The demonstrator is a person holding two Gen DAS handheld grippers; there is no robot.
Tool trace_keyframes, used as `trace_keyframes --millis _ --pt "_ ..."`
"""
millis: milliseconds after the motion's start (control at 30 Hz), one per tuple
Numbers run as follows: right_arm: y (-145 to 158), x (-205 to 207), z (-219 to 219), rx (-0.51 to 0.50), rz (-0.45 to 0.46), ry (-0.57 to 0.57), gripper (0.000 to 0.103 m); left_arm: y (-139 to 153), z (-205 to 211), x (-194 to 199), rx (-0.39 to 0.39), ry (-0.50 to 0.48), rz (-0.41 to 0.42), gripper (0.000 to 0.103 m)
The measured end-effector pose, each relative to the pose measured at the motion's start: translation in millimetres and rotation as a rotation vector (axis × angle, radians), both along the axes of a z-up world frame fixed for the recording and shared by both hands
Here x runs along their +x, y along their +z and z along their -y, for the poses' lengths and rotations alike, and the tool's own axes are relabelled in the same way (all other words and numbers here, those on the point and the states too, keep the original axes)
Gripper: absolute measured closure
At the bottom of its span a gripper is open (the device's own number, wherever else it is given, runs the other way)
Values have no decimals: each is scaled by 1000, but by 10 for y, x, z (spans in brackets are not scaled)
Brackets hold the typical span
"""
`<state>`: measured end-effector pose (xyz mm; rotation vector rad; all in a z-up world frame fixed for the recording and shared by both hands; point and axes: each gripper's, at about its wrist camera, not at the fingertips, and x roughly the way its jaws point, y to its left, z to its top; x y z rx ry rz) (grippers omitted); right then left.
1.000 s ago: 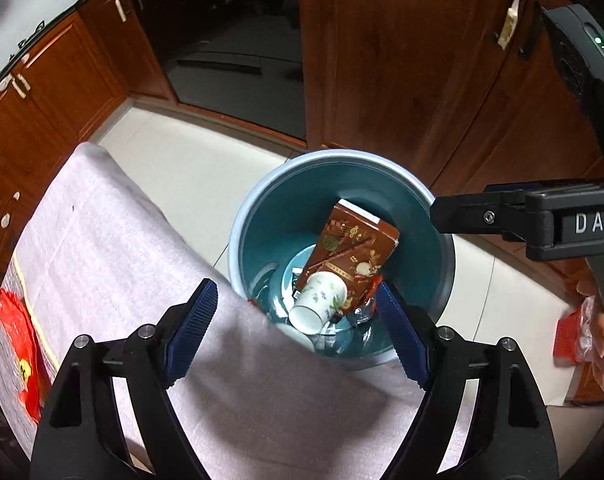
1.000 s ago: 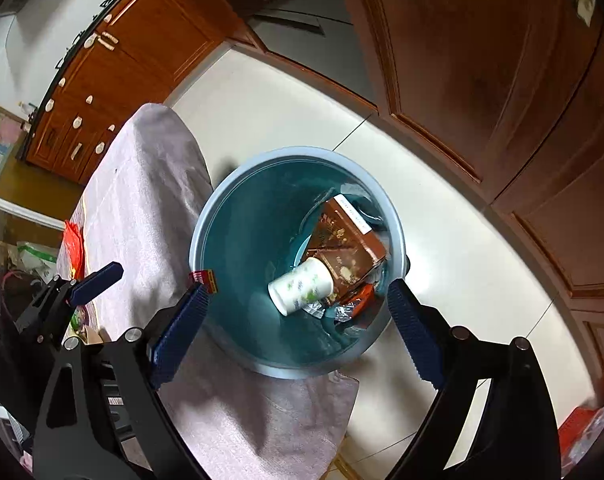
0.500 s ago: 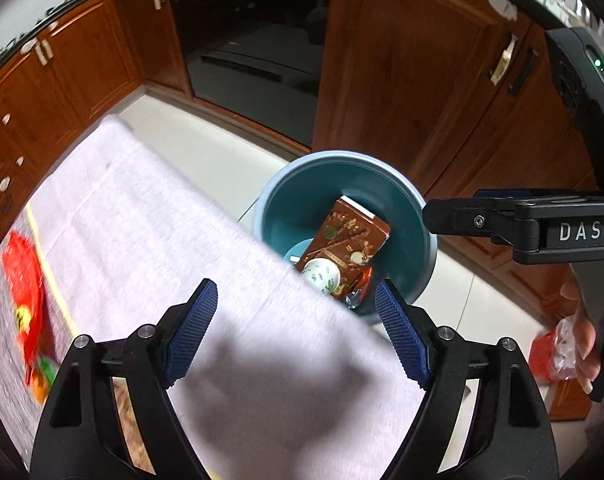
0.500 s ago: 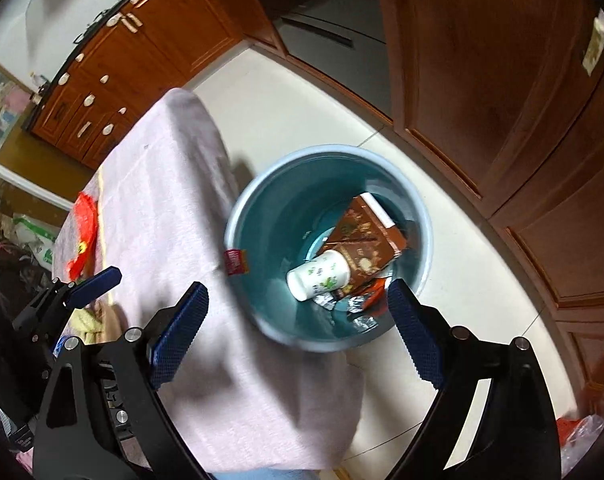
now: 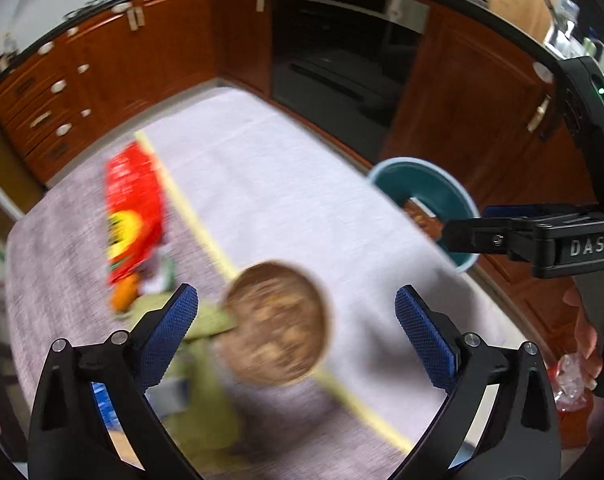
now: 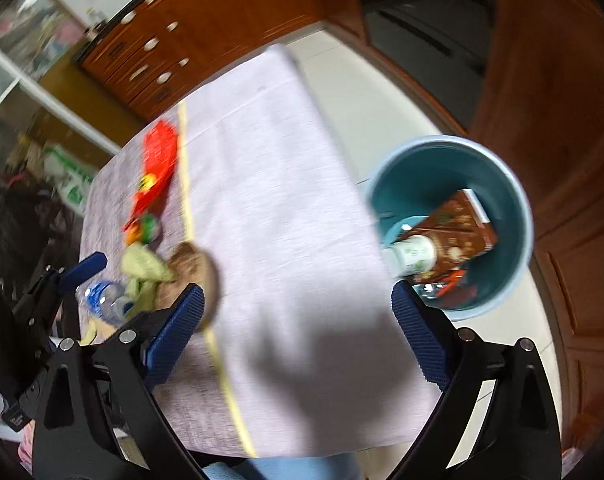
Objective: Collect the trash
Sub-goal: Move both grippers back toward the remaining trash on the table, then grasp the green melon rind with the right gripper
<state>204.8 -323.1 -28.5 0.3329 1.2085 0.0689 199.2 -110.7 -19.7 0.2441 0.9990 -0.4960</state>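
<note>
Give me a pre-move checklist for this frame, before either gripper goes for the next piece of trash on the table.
1. Left gripper open and holding nothing: ok.
2. Right gripper open and holding nothing: ok.
3. Trash left on the table: ok; the red wrapper, the round brown item, a green crumpled piece and a plastic bottle lie there.
4. Bin within view beside the table, mouth unobstructed: ok; it already holds a brown carton and a paper cup.
5. Image sharp enough to aim a grasp: not ok, both views are motion-blurred.
6. What the round brown item is, trash or dish: cannot tell.
</note>
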Motion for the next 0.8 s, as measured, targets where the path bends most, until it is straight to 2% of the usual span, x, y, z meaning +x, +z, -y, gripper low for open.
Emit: trace_keyframes --millis 233,367,467,700,800 --pt "-138 81 -622 -17 -32 84 12 -82 -863 -78 32 99 7 4" --pt "-362 151 -826 -19 -72 95 12 -150 -1210 -29 47 149 6 4" --pt "-471 180 -971 -18 -49 123 12 -181 -1403 32 25 181 -15 4" --pt "-662 291 -1111 -67 -68 122 13 -212 -1419 204 22 168 -17 4" --pt "-737 345 -1097 -68 -91 116 20 -256 -1320 262 53 139 -11 4"
